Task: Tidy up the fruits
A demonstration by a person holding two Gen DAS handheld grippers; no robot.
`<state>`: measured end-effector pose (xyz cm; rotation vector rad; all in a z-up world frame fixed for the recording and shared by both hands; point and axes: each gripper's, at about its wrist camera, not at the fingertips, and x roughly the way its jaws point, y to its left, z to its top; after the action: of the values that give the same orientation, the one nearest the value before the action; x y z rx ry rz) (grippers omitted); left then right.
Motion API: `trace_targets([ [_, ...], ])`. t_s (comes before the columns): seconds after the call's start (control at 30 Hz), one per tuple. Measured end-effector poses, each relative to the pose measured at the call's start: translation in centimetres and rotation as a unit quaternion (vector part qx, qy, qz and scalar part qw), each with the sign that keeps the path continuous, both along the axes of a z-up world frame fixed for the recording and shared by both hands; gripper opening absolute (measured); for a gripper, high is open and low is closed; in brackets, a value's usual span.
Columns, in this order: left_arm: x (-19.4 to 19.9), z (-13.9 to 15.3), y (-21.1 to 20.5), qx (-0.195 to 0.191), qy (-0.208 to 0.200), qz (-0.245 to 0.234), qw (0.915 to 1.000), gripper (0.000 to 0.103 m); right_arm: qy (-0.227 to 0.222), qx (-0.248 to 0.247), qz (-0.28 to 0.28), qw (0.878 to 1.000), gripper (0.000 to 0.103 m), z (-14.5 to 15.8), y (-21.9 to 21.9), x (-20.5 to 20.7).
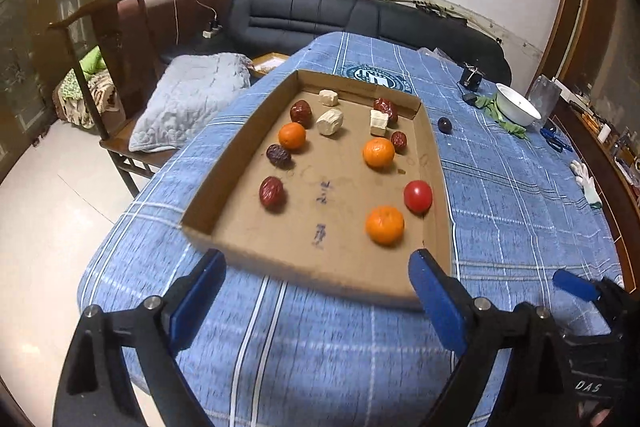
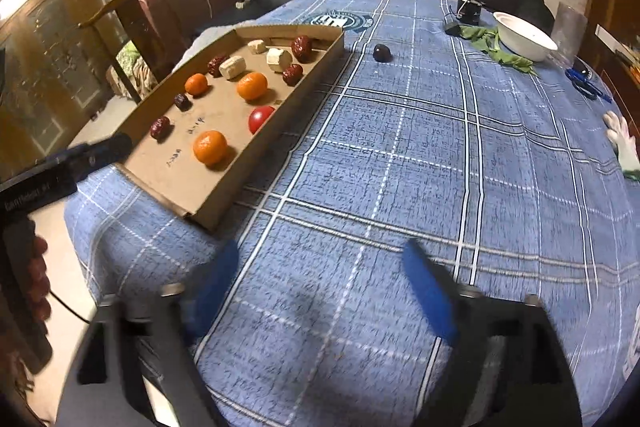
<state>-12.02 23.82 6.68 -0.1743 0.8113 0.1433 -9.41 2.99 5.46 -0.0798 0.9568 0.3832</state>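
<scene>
Both blue-padded grippers, L (image 1: 316, 263) & R (image 2: 320, 259), gape wide, empty; shallow brown cardboard tray (image 1: 200, 211) holds fruit; small dark round fruit (image 2: 381, 52), maybe plum, outside.

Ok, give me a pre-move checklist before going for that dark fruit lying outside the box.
1. Left claw open and empty: ok.
2. Right claw open and empty: ok.
3. Dark fruit in the box: not ok, it lies on the blue cloth beside the cardboard box.
4. Cloth between right claw and dark fruit free of clutter: ok.
5. Free floor in the box for it: ok, bare cardboard between the oranges.
6. Fruit firm enough to pinch: cannot tell.
</scene>
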Motion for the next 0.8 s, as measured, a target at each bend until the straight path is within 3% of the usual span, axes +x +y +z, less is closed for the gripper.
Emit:
trace_targets([
  [0.13, -1.6, -0.1, 0.0, 0.007, -0.006, 0.004, 1.0000, 0.094, -0.014, -0.005, 0.002, 1.000, 0.094, 0.4, 0.7, -1.3],
  [0.33, -3.8, -0.4, 1.2, -0.007, -0.012, 0.022, 0.9997, 0.096, -0.021, -0.009, 0.002, 1.000, 0.096, 0.6, 1.3, -2.6],
  [0.43, -4.7, -0.6, 1.8, -0.011, -0.014, 0.035, 0.9992, 0.096, -0.021, -0.009, -0.004, 1.000, 0.102, 0.6, 1.5, -3.2],
  [0.63, -5.9, -0.5, 2.4, -0.012, -0.027, 0.066, 0.9974, 0.096, -0.026, -0.023, -0.011, 0.999, 0.103, 0.8, 1.8, -4.1],
  [0.8, -6.1, -0.7, 2.4, -0.007, -0.027, 0.082, 0.9962, 0.101, -0.064, -0.045, -0.010, 0.997, 0.103, 1.6, 2.3, -5.4],
])
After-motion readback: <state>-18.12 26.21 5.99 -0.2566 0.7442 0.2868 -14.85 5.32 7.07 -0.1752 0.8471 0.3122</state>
